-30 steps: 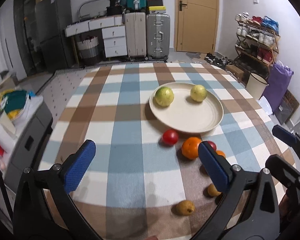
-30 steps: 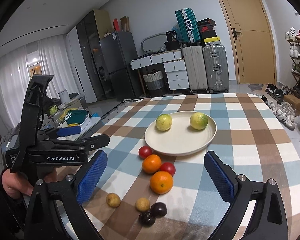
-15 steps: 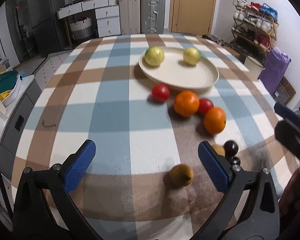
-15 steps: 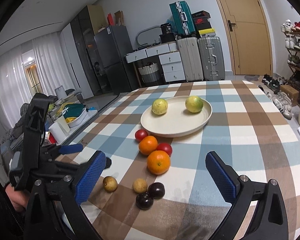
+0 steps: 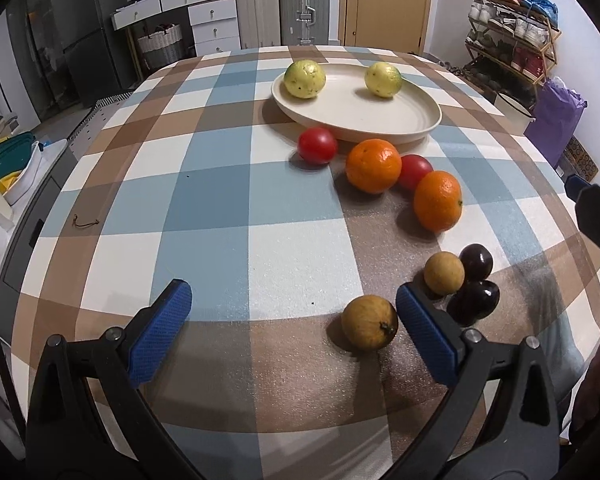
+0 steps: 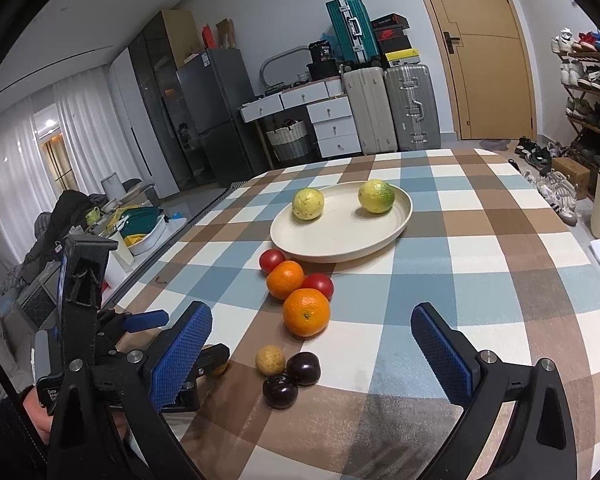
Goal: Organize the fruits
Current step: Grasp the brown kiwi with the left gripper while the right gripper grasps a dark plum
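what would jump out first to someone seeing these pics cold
The bright loose fruit on the blue, brown and white checked tablecloth: two round oranges and two red tomatoes just in front of the cream round plate, which holds two yellow-green citrus fruits. Nearer, the open left gripper has a small brownish-yellow fruit beside its right finger, next to two dark plums.

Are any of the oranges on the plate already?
No: the plate holds only two yellow-green fruits, while both oranges sit on the checked tablecloth.
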The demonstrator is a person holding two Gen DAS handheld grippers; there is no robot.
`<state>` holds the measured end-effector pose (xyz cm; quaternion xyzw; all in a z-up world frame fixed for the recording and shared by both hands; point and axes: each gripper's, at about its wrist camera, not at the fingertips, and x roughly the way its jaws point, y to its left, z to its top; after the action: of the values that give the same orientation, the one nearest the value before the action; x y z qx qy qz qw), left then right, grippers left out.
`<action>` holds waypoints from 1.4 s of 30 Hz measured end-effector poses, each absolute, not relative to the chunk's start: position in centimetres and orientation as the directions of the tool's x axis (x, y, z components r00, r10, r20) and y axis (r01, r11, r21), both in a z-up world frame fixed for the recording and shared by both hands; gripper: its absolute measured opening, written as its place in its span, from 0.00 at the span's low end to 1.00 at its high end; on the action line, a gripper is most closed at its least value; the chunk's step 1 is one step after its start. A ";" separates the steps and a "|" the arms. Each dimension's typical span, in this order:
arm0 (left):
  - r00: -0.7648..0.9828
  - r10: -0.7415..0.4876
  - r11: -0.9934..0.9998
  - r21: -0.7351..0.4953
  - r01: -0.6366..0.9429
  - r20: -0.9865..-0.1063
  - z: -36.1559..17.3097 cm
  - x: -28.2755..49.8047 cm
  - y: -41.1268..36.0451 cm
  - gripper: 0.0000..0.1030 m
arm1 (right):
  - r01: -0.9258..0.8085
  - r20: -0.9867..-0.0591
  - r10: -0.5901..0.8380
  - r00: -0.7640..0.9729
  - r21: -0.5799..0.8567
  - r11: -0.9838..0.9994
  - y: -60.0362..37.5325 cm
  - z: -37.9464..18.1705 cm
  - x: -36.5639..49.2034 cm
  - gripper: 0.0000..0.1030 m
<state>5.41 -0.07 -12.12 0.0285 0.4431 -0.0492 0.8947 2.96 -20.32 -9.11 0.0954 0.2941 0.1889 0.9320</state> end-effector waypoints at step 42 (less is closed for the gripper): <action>0.589 -0.275 0.960 -0.188 0.206 -0.760 -10.6 3.3 2.1 0.24 | -0.253 -0.644 0.478 0.597 0.414 0.874 -20.1 -13.0 3.0 0.99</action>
<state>3.28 2.13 -10.64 -0.0398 0.4325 -0.1352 0.8905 2.98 -20.11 -13.00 0.1409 0.3980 0.2072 0.8825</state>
